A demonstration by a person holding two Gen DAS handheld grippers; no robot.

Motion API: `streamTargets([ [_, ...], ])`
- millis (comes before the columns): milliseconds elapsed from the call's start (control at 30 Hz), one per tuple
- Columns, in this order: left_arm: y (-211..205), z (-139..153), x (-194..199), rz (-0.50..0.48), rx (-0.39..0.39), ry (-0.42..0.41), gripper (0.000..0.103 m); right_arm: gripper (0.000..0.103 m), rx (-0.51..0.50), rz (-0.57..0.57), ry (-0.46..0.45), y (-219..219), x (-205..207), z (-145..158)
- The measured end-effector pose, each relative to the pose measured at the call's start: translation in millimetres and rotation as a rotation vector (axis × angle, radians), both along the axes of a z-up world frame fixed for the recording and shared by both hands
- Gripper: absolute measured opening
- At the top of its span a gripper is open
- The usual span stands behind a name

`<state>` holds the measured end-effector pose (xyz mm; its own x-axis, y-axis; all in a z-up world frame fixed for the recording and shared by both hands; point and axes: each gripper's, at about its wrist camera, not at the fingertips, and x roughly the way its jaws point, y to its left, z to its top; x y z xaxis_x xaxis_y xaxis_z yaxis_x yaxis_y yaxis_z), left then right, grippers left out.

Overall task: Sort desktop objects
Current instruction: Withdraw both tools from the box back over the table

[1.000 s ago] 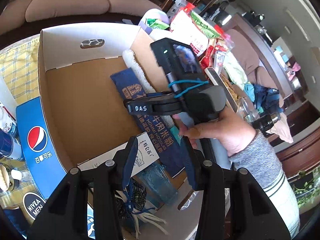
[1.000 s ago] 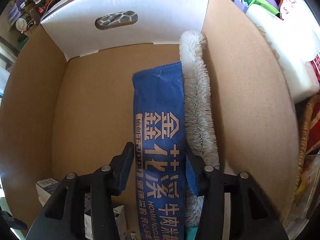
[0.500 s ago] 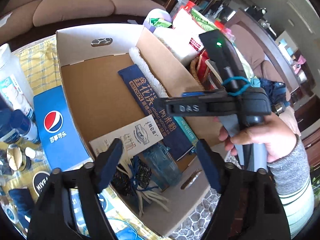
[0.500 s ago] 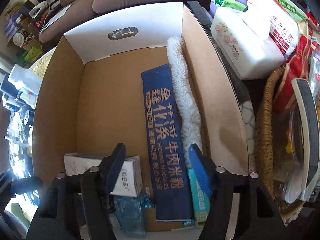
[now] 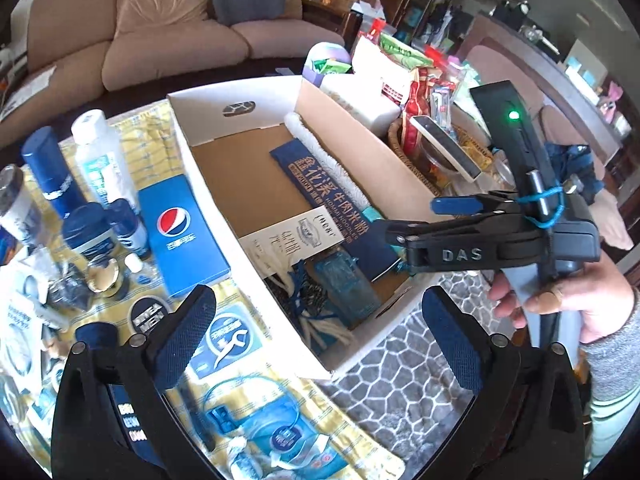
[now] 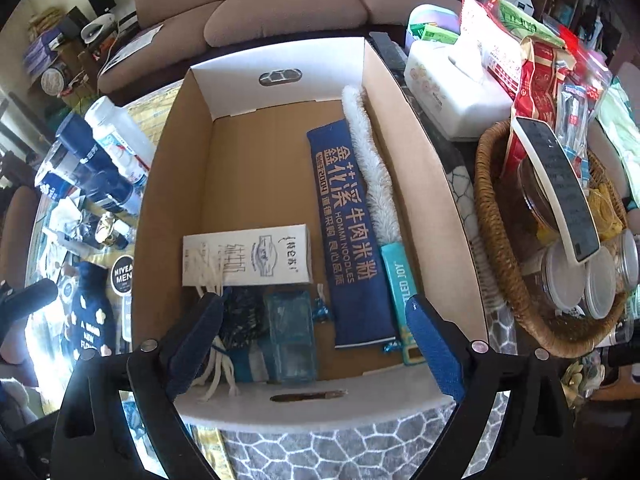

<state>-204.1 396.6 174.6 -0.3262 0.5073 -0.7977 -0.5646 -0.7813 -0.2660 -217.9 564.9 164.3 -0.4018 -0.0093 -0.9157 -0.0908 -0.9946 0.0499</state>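
Both grippers, left (image 5: 320,332) and right (image 6: 316,344), are opening, empty, above the box (image 6: 280,60). Noodles (image 6: 348,232), brush (image 6: 372,168) and carton (image 6: 248,256) lie inside it. By my reading, bottles (image 5: 100,160) on the tablecloth's left edge remain unsorted.

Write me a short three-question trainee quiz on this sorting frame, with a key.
1. True or false: the long blue noodle packet lies inside the open cardboard box.
2. What lies right beside that packet, along the box wall? A) fluffy white brush B) blue Pepsi box C) woven wicker basket
3. Is anything held in the right hand-held gripper?

Key: 1 true; 2 A; 3 no, its jaws are opening with nothing between them.
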Motion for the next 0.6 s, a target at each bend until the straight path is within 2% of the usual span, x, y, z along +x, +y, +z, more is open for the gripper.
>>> streamTargets([
  [100, -17.1, 7.4, 12.6, 0.02, -0.004, 0.013, 0.103, 0.103, 0.017, 0.053, 0.024, -14.7, 19.2, 9.4],
  [367, -67.7, 24.3, 44.6, 0.069, -0.025, 0.06, 0.103, 0.103, 0.033, 0.092, 0.067, -61.5, 68.8, 27.3],
  [600, -132.1, 32.5, 72.3, 0.131, -0.031, 0.092, 0.103, 0.103, 0.024, 0.098, 0.141, -109.4, 107.8, 40.5],
])
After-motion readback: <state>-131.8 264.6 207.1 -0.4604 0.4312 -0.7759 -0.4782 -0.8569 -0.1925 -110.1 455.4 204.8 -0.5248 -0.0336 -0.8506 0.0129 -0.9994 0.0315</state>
